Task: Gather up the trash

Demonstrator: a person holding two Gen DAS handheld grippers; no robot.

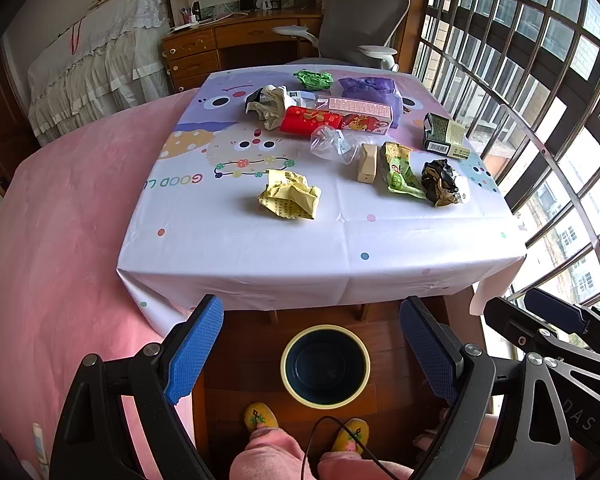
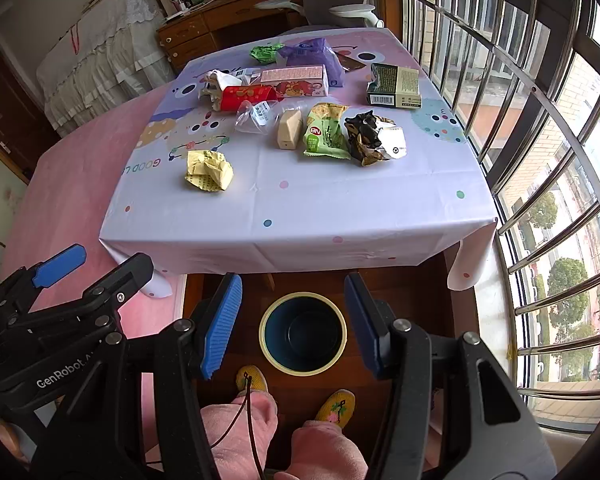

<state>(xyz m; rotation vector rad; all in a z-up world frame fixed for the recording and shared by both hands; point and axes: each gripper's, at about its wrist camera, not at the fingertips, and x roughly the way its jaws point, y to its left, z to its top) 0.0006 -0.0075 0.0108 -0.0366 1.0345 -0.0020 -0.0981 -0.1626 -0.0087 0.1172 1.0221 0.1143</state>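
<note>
Nearest the table's front edge, left of centre, lies the crumpled yellow wrapper, ahead of both wide-open, empty grippers; the left gripper looks nearer than the right gripper.

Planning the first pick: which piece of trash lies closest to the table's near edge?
The crumpled yellow paper, alone in front of the other wrappers.

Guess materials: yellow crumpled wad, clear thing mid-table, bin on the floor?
Yellow wad: looks like thin printed paper, matte; sharp creases, small text showing.
Clear item: likely thin plastic film or bag, glossy; see-through, crinkled, white label on it.
Bin: probably rigid plastic, dark smooth inside, pale cream rim; could be coated metal, can't tell from these views.
</note>
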